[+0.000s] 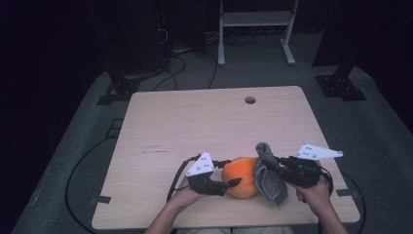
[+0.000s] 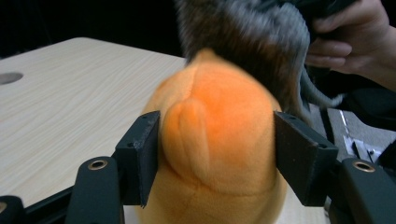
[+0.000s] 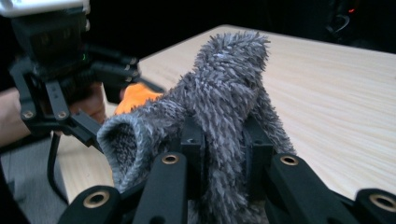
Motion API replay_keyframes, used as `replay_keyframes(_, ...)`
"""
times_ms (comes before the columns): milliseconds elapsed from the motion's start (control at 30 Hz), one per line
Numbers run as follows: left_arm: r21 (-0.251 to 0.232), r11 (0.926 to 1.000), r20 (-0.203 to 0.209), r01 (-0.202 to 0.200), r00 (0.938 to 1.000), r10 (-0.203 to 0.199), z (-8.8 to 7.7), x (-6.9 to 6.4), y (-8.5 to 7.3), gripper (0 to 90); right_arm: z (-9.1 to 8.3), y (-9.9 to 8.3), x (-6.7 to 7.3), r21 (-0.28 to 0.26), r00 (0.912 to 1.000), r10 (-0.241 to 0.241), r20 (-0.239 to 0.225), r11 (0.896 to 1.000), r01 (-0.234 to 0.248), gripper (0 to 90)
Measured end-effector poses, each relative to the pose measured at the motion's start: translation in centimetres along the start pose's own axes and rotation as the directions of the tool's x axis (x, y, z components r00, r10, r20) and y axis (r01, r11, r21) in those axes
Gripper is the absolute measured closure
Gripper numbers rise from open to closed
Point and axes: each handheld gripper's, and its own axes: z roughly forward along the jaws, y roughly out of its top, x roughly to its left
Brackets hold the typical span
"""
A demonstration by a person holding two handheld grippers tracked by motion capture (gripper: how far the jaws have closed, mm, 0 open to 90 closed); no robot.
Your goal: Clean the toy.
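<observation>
A round orange plush toy sits on the near edge of the pale wooden table, in the lower middle of the high view. In the left gripper view it takes up the centre of the frame, soft and slightly blurred, with a raised seam down its front.

The left gripper comes at it from the left side of the high view, and its two black jaws press into the toy's flanks, one on each side, so the toy is clamped between them.

A fuzzy grey knitted sock hangs just to the right of the toy in the high view, touching its right side, with one end pointing up and the wider part drooping toward the table's near edge. In the left gripper view the sock lies over the top of the toy in the upper middle of the frame.

The right gripper holds the sock: in its own view the jaws are closed tight on the grey fabric, which bunches upward between them, the open cuff at lower left. The left gripper and a sliver of orange plush show at the left of that frame.
</observation>
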Motion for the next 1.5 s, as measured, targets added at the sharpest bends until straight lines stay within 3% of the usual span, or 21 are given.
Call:
replay_keyframes(67, 0.029, 0.9995, -0.016, -0.013, 0.9998, 0.014, 0.3, -0.1, -0.3, 29.5, 1.3, -0.5, 0.6, 0.055, 0.9986, -0.045, 0.028, 0.998, 0.044, 73.9)
replay_keyframes(167, 0.046, 0.9987, -0.008, 0.022, 0.9997, -0.022, 0.5, 0.3, -0.7, 16.6, 1.8, -1.4, -0.2, 0.054, 0.9999, 0.007, 0.011, 0.999, -0.008, 74.0)
replay_keyframes(267, 0.109, 0.9935, -0.008, 0.033, 0.9995, -0.032, 1.3, 0.6, -1.4, 8.7, 1.3, -1.8, -1.0, 0.052, 0.9986, 0.039, 0.037, 0.998, -0.040, 74.1)
replay_keyframes(367, 0.132, 0.9912, -0.019, 0.010, 0.9998, -0.007, 2.4, 0.1, -1.9, 9.1, 1.3, -2.0, -1.4, 0.043, 0.9977, 0.063, 0.025, 0.997, -0.064, 74.2)
replay_keyframes(467, 0.079, 0.9964, -0.077, -0.032, 0.9963, 0.038, 1.9, -0.3, -1.3, 25.8, 1.2, -1.6, -1.1, 0.035, 0.9970, 0.045, 0.064, 0.998, -0.047, 75.2)
replay_keyframes(533, 0.038, 0.9979, -0.101, -0.052, 0.9933, 0.056, 1.3, -0.3, -0.8, 29.7, 0.6, -1.0, -0.7, 0.009, 0.9973, 0.030, 0.067, 0.999, -0.031, 75.3)
replay_keyframes(600, 0.056, 0.9974, -0.088, -0.045, 0.9949, 0.049, 0.9, 0.1, -0.5, 29.5, 0.7, -0.8, -0.2, -0.001, 0.9988, 0.013, 0.047, 1.000, -0.013, 75.2)
replay_keyframes(667, 0.110, 0.9932, -0.093, -0.038, 0.9945, 0.049, 1.1, 0.4, -1.2, 28.4, 1.5, -1.0, 0.3, 0.043, 0.9975, -0.020, 0.068, 0.999, 0.017, 75.1)
replay_keyframes(767, 0.096, 0.9952, -0.083, 0.020, 0.9965, -0.012, 1.1, 0.9, -2.0, 27.9, 2.6, -1.7, 0.2, 0.073, 0.9971, -0.023, 0.073, 0.997, 0.018, 74.8)
replay_keyframes(1033, 0.104, 0.9937, -0.089, 0.041, 0.9955, -0.032, 1.1, 1.2, -2.0, 25.5, 2.4, -1.7, -0.1, 0.078, 0.9953, -0.014, 0.096, 0.997, 0.007, 74.9)
replay_keyframes(1133, 0.102, 0.9924, -0.092, 0.068, 0.9940, -0.059, 1.0, 1.5, -2.1, 25.2, 2.5, -1.2, 1.2, 0.069, 0.9953, -0.050, 0.083, 0.997, 0.044, 75.2)
replay_keyframes(1200, 0.093, 0.9920, -0.096, 0.085, 0.9925, -0.076, 1.1, 1.6, -2.2, 25.2, 2.6, -0.8, 2.3, 0.052, 0.9965, -0.073, 0.041, 0.996, 0.070, 75.1)
replay_keyframes(1267, 0.093, 0.9919, -0.096, 0.086, 0.9924, -0.077, 1.1, 1.6, -2.2, 25.1, 2.9, -0.5, 3.5, 0.048, 0.9937, -0.111, 0.013, 0.993, 0.110, 74.7)
replay_keyframes(1333, 0.098, 0.9918, -0.097, 0.082, 0.9927, -0.072, 1.0, 1.6, -2.2, 25.2, 3.1, -0.4, 3.9, 0.055, 0.9896, -0.142, 0.022, 0.989, 0.141, 74.4)
replay_keyframes(1400, 0.100, 0.9917, -0.098, 0.082, 0.9926, -0.072, 1.0, 1.5, -2.2, 25.2, 3.2, -0.5, 3.5, 0.059, 0.9909, -0.132, 0.026, 0.990, 0.130, 74.5)
replay_keyframes(1500, 0.108, 0.9920, -0.097, 0.065, 0.9938, -0.055, 1.0, 1.4, -2.1, 25.4, 2.9, -1.0, 1.9, 0.068, 0.9934, -0.095, 0.064, 0.994, 0.091, 74.5)
